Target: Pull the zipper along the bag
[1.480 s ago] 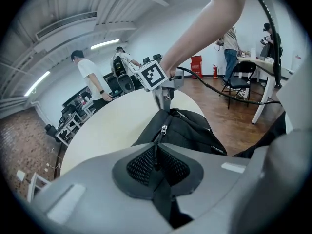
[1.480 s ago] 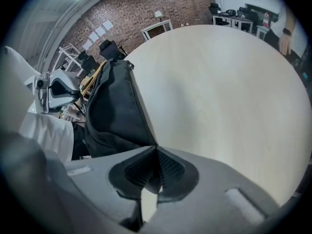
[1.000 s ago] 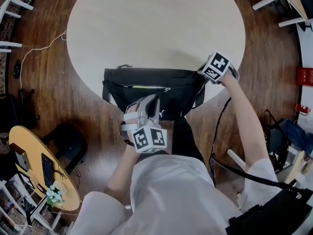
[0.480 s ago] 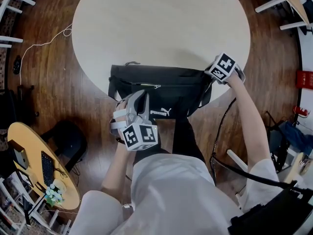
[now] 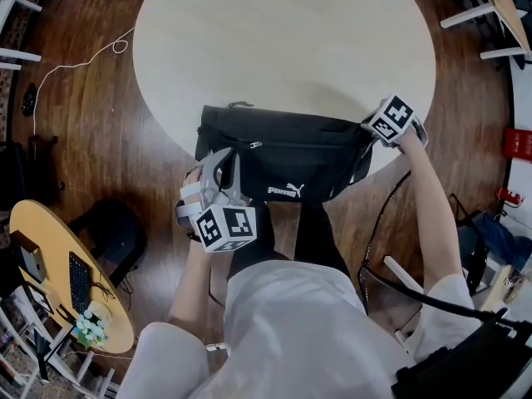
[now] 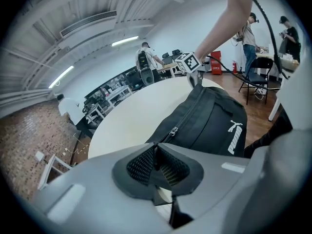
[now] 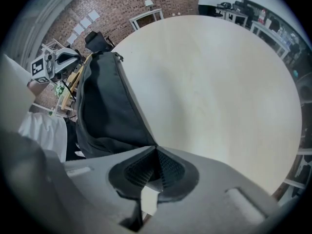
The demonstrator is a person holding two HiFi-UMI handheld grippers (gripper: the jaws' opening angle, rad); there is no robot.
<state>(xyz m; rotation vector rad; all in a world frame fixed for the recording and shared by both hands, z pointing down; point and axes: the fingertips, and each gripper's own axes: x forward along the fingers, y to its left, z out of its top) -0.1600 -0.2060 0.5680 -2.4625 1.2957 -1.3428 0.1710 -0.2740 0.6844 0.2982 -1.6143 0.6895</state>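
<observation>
A black bag [image 5: 291,160] with a white logo lies at the near edge of the round pale table [image 5: 283,40], partly hanging over it. Its silver zipper slider [image 5: 253,145] sits left of the bag's middle, with the zipper behind it closed. My left gripper [image 5: 232,160] is at the bag's near-left side, jaws shut; in the left gripper view the left gripper [image 6: 156,152] pinches a thin dark pull that leads to the zipper slider [image 6: 173,130]. My right gripper [image 5: 371,133] is shut on the bag's right end; the bag [image 7: 105,106] runs away from the right gripper [image 7: 155,150].
The floor is dark wood. A small yellow table [image 5: 58,273] with a keyboard and a dark stool [image 5: 116,239] stand at the lower left. White chair legs [image 5: 17,15] and a white cable [image 5: 83,65] lie further left. People stand in the background [image 6: 146,62].
My left gripper has moved left along the bag and the zipper slider has gone with it; the greenish open slit seen a second ago is now closed. The right gripper keeps its hold.
</observation>
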